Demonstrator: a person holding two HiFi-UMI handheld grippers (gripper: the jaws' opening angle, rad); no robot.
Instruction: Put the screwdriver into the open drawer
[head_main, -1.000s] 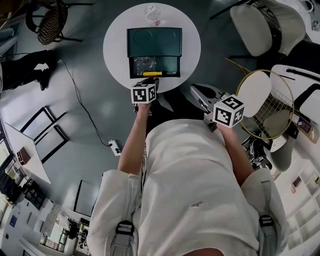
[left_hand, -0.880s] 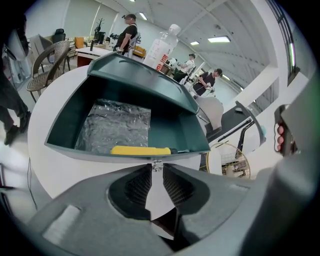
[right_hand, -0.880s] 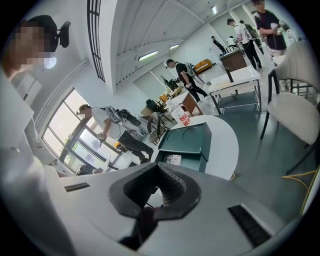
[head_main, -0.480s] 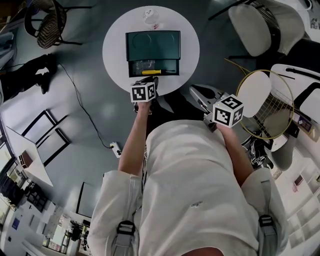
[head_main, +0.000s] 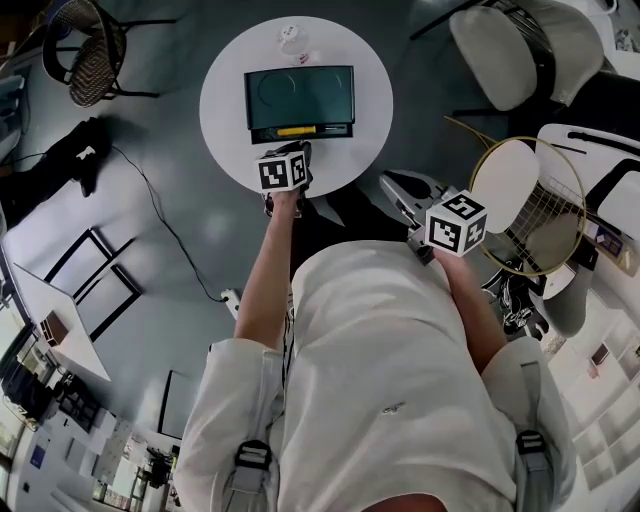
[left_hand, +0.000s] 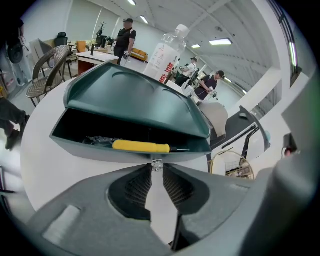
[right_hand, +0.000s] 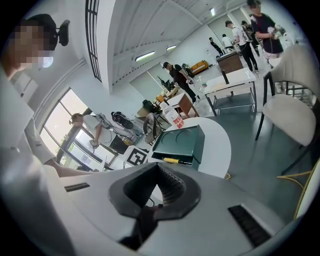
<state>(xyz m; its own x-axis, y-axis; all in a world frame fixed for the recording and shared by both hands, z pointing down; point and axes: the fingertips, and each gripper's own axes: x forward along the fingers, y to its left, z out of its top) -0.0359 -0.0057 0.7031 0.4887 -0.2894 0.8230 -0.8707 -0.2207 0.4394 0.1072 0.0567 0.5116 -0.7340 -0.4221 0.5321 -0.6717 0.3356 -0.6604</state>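
Yellow screwdriver (left_hand: 141, 146) half-shadowed in drawer (left_hand: 82, 146); left claw (left_hand: 156, 168) pinches its knob (left_hand: 156, 163); right claw (right_hand: 160, 172) pressed together.

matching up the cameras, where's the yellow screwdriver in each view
head view: screwdriver upper middle, in the drawer of the green box
left gripper view: screwdriver at centre, just above the jaw tips
right gripper view: screwdriver small, just below centre
shared landmark: the green box on the white round table

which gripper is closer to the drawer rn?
Left. The left gripper is at the drawer front, shut on its knob; the right gripper hangs back off the table.
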